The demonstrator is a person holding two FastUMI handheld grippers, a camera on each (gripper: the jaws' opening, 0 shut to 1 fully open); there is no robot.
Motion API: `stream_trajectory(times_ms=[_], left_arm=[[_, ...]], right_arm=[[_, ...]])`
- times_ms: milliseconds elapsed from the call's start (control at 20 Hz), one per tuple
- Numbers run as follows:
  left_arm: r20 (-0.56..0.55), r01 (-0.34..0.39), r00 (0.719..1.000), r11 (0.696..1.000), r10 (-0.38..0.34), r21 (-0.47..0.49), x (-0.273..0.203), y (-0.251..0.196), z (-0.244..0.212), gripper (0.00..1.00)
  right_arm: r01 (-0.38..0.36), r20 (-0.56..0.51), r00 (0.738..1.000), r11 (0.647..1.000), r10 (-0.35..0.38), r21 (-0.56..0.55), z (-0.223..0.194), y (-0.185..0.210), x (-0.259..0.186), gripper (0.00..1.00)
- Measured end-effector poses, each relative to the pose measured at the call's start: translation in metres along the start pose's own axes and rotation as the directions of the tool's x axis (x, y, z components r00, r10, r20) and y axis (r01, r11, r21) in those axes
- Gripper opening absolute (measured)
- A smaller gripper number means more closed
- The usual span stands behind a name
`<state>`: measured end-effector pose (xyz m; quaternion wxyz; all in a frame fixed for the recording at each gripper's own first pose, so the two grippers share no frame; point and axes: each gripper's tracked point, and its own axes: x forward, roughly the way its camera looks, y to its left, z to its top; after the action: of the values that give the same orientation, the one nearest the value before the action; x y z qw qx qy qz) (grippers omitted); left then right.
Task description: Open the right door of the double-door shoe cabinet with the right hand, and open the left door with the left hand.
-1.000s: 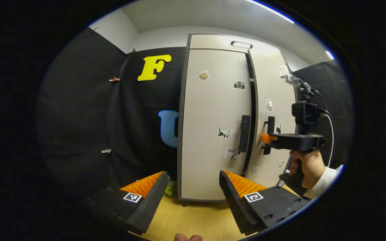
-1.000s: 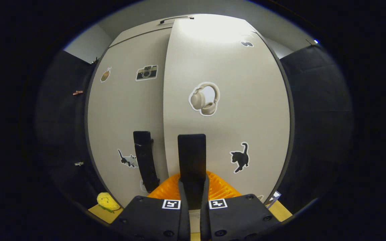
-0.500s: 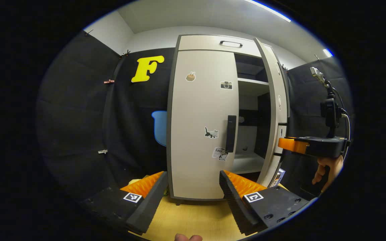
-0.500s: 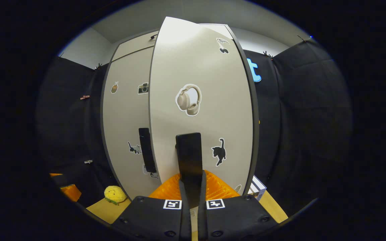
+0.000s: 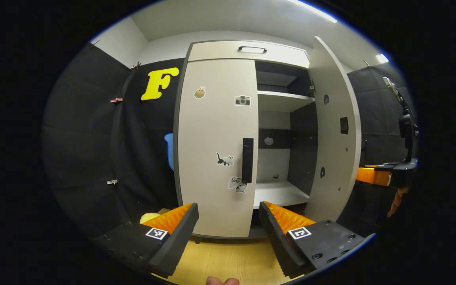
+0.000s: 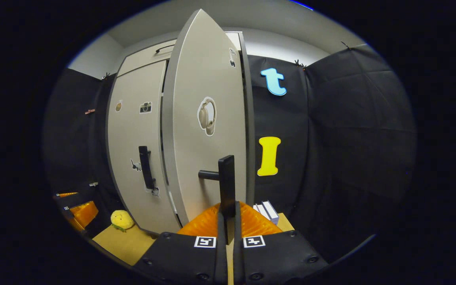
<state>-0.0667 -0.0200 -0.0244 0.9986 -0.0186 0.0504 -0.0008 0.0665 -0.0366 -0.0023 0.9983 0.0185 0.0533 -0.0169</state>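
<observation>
**Right door swung wide, left door not yet touched**

The shoe cabinet stands at the back of the wooden floor, against the booth's black cloth wall. Its right door stands far open, turned well out from the front, so the shelves inside are bare to view. The right hand-held gripper is clamped on the right door handle, both fingers pressed against the black bar. That half of the task looks close to done, perhaps only a release left.

The left door sits flush and shut, its left door handle untouched. The left hand-held gripper hangs in front of it with fingers wide apart, well short of the handle. What remains, by my reading: reach in, close on that handle and pull the door open.

A yellow plush toy lies on the floor by the cabinet's left bottom corner; some boxes sit at its right.
</observation>
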Motion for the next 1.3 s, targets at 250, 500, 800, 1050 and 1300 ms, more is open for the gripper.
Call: stream_trajectory(times_ms=[250, 500, 800, 1050, 1300], left_arm=[[0.011, 0.006, 1.0, 1.0, -0.006, 0.018, 0.002, -0.02, 0.008, 0.95], [0.013, 0.006, 1.0, 1.0, -0.006, 0.03, 0.007, -0.035, 0.011, 0.95], [0.001, 0.011, 1.0, 0.999, -0.012, 0.045, 0.02, -0.05, 0.01, 0.95], [-0.003, 0.016, 1.0, 0.998, -0.016, 0.053, 0.028, -0.06, 0.009, 0.95], [0.01, 0.007, 1.0, 0.999, -0.007, 0.048, 0.032, -0.06, 0.016, 0.95]], right_arm=[[-0.011, 0.007, 1.0, 1.0, 0.011, 0.014, 0.001, -0.013, -0.004, 0.09], [0.021, 0.011, 1.0, 0.999, -0.021, 0.029, 0.003, -0.036, -0.002, 0.09], [0.01, 0.008, 1.0, 0.996, -0.011, 0.085, 0.003, -0.049, 0.001, 0.05], [0.001, 0.017, 1.0, 0.998, -0.002, 0.063, 0.005, -0.049, 0.003, 0.05], [-0.002, 0.011, 1.0, 0.997, 0.001, 0.074, 0.004, -0.05, 0.005, 0.05]])
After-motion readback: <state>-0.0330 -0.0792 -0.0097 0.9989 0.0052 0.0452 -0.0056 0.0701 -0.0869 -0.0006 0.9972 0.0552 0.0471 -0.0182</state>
